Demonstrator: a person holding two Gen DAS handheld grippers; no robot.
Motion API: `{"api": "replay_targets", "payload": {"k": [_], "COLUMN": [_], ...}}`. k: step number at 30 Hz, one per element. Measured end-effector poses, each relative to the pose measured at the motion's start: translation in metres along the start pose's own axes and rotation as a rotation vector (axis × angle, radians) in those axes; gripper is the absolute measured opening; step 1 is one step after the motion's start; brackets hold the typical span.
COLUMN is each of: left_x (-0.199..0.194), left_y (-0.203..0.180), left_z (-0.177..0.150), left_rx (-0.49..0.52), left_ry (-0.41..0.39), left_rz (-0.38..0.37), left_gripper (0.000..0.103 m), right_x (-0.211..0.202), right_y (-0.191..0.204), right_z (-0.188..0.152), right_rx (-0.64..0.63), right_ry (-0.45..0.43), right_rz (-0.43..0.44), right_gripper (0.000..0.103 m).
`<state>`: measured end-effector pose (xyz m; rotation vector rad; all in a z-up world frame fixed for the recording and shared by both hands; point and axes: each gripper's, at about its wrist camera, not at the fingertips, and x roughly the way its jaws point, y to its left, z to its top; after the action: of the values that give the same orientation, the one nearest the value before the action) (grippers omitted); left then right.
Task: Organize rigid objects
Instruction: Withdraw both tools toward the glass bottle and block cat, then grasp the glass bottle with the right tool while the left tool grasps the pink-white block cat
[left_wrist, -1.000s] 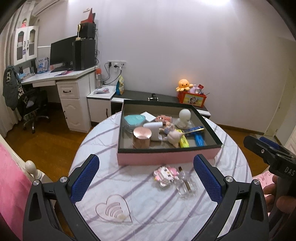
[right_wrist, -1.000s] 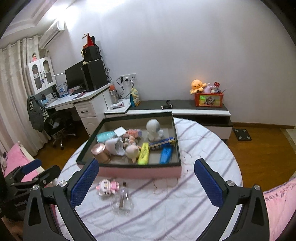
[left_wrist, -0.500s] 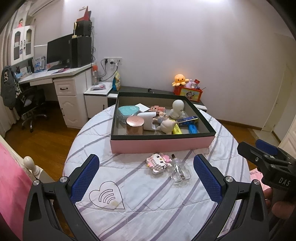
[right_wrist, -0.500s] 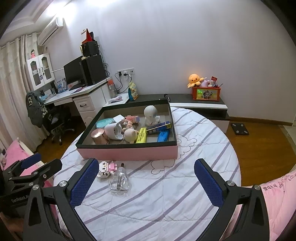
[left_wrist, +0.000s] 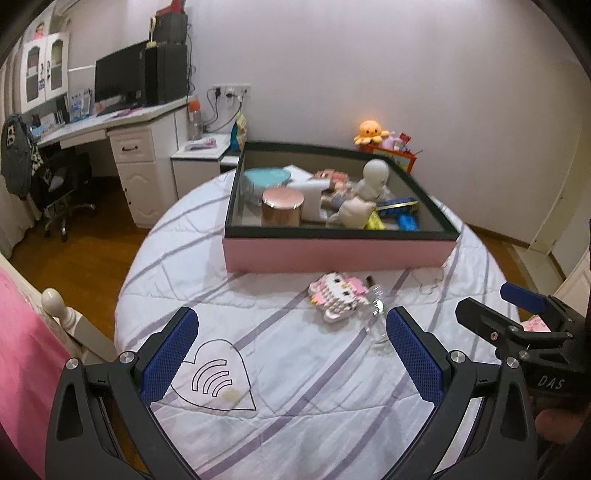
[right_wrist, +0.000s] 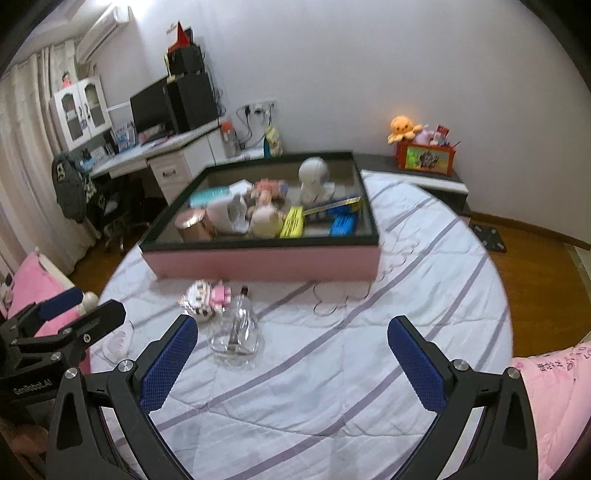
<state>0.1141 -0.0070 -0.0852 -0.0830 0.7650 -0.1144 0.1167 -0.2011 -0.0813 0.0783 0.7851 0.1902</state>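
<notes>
Evidently poised to collect, both the left gripper (left_wrist: 291, 354) and right gripper (right_wrist: 291, 354) hover spread wide and empty; the block figure (right_wrist: 207, 297) and what looks like a glass bottle (right_wrist: 236, 330) lie outside the pink box (right_wrist: 258, 264).

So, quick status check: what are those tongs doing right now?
Left tongs open, empty. Right tongs open, empty. Pink block toy and clear glass bottle lie outside pink box. Nothing in the way.

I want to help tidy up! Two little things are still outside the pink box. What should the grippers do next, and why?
Probably lower the open right gripper onto the clear glass bottle. It lies on the quilt right in front of the pink box, beside the pink block toy, and both grippers are empty.
</notes>
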Motion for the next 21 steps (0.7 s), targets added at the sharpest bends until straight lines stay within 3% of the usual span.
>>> {"api": "replay_targets", "payload": {"k": [13, 18, 21], "left_x": [0.045, 0.054, 0.058], "left_y": [0.028, 0.030, 0.027], "left_z": [-0.015, -0.018, -0.016], "left_rx": [-0.039, -0.038, -0.030], "left_ry": [0.098, 0.118, 0.121], "left_rz": [0.052, 0.050, 0.038], "left_gripper": [0.103, 0.103, 0.103], "right_x": [0.056, 0.080, 0.079], "right_y": [0.019, 0.035, 0.037], "right_z": [-0.004, -0.011, -0.014], "right_rx": [-0.040, -0.120, -0.152], "right_ry": [0.114, 0.171, 0.142], "right_rz": [0.071, 0.075, 0.046], "right_gripper": [0.101, 0.076, 0.068]}}
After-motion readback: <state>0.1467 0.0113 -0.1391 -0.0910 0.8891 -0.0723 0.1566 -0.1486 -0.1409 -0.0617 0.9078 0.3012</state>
